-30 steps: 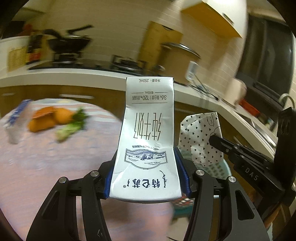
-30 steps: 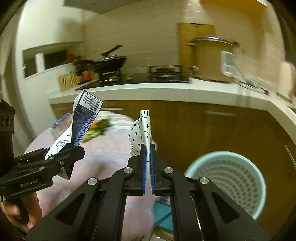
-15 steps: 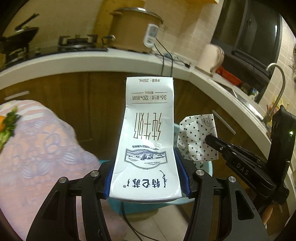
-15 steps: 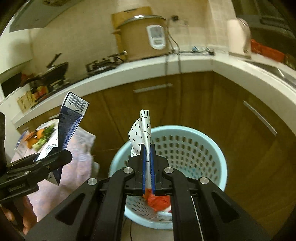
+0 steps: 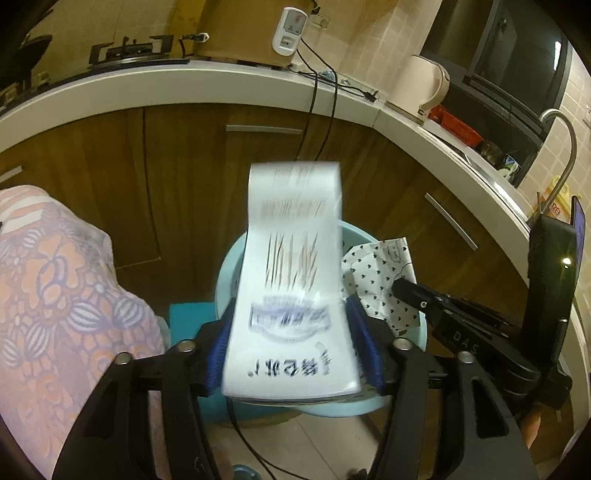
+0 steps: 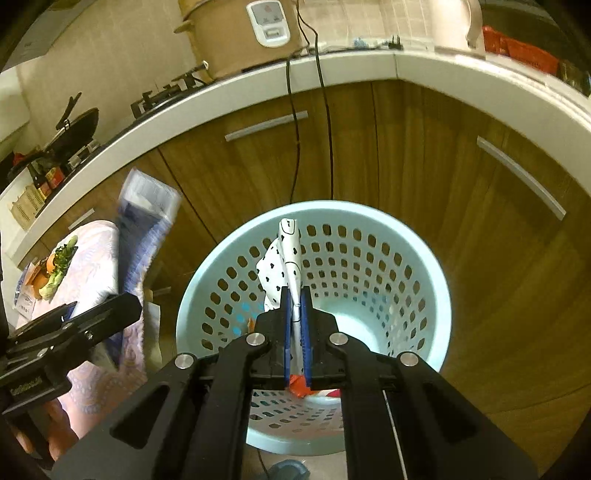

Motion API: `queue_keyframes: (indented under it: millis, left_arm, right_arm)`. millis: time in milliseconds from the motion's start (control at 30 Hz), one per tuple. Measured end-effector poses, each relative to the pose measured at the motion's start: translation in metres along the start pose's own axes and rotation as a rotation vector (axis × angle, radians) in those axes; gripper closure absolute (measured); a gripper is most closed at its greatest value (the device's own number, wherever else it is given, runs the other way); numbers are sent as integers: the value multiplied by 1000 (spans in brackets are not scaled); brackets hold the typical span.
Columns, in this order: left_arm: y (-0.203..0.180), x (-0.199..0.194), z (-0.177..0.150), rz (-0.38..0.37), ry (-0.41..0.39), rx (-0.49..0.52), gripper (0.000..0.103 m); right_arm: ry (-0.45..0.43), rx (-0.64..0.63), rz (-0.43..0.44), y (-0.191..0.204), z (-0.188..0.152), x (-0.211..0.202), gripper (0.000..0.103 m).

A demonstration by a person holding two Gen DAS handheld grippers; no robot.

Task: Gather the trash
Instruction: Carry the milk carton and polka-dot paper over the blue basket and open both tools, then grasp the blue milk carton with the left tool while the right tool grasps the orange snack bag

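Observation:
My left gripper (image 5: 291, 350) has a flattened white milk carton (image 5: 295, 280) between its blue pads, over the near rim of a light blue perforated trash basket (image 5: 231, 266). The carton is motion-blurred and seems to be slipping, so the grip is unclear. My right gripper (image 6: 294, 332) is shut on a white wrapper with black hearts (image 6: 282, 266), held above the basket (image 6: 417, 266). The wrapper also shows in the left wrist view (image 5: 380, 273), and the carton in the right wrist view (image 6: 144, 229). Red trash (image 6: 299, 386) lies in the basket.
Wooden cabinets (image 6: 388, 147) under a white countertop (image 6: 443, 66) curve behind the basket. Black cables (image 6: 325, 122) hang down from a rice cooker (image 6: 243, 33). A table with a floral cloth (image 5: 55, 295) stands at the left, with food (image 6: 55, 269) on it.
Both grippers swung from the table to the basket and tilted down over it. The carton has become blurred and sits looser between the left pads. The right gripper stays clamped on the wrapper.

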State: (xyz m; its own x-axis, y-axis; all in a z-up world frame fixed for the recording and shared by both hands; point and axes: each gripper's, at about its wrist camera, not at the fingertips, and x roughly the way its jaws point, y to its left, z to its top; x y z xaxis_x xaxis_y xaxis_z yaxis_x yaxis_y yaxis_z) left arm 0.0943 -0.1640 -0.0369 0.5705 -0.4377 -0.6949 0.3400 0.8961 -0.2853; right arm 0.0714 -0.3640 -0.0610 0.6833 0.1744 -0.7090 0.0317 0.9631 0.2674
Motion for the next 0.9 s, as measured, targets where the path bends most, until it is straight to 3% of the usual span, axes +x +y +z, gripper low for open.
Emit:
queue_keyframes:
  millis: [133,267,500,733,800,900]
  left_arm:
    - [4,-4,-1,2,-5,-10,34]
    - [13,-11,-2,-5,-10,-36,33]
    - [30,-36,-6,-7,-52,-75,33]
    - [60,-88,-16,43,-148,-111,33]
    - [73,-110,-19,78,-190,-127,33]
    - [92,-137,-22,131,-241,-158,33]
  right_arm:
    - [41,38,25,-7,-2,8,94]
    - [54,70,57,-11,-3,9,81]
    - [26,21,39,7,2,-3,79]
    - [-52,-109,89,65,5,-29,74]
    - [-76,-149,112,85,6,-36,63]
    - [-122,-224,150,123,6,-48,54]
